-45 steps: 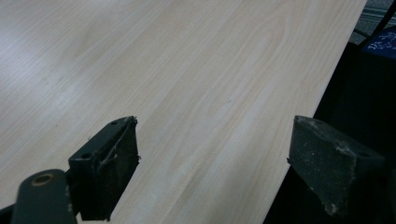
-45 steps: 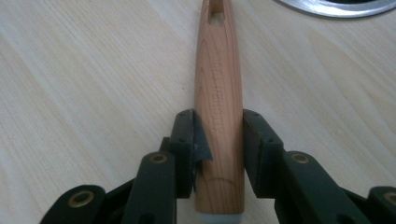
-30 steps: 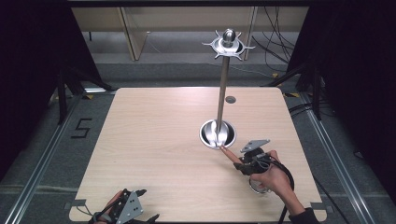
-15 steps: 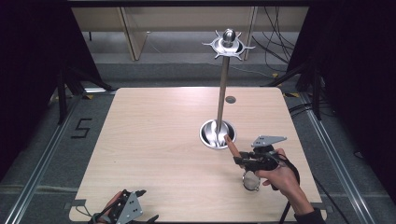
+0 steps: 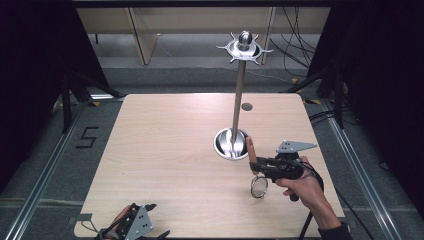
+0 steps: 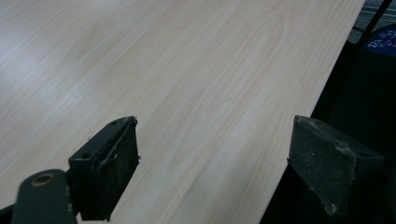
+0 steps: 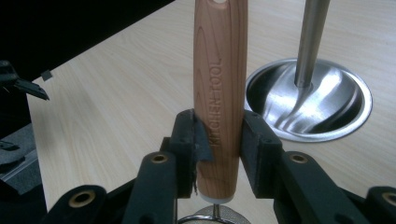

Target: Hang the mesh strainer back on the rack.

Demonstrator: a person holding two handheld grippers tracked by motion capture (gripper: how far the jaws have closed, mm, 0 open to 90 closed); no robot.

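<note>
Gripping strainer handle (image 7: 219,98) | right tongs (image 7: 218,144) | lettering: probably "KITCHEN TOOL"

Strainer (image 5: 258,186) in right tool (image 5: 256,164), lifted.

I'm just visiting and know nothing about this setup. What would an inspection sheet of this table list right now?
Surface: pale wooden table, bare apart from the stand and a small dark round mark.
Job's things: wooden-handled strainer marked KITCHEN TOOL, mesh end hanging down; metal hanging stand with a round dish base and a hooked crown.
Clutter: nothing seen.
Grippers: right hand-held gripper shut on the strainer handle beside the stand's base; left hand-held gripper open over the table's near edge.
Cables: bundles on the floor behind and right of the table.
Surroundings: dark curtains, grey floor, a floor marking "5".
</note>
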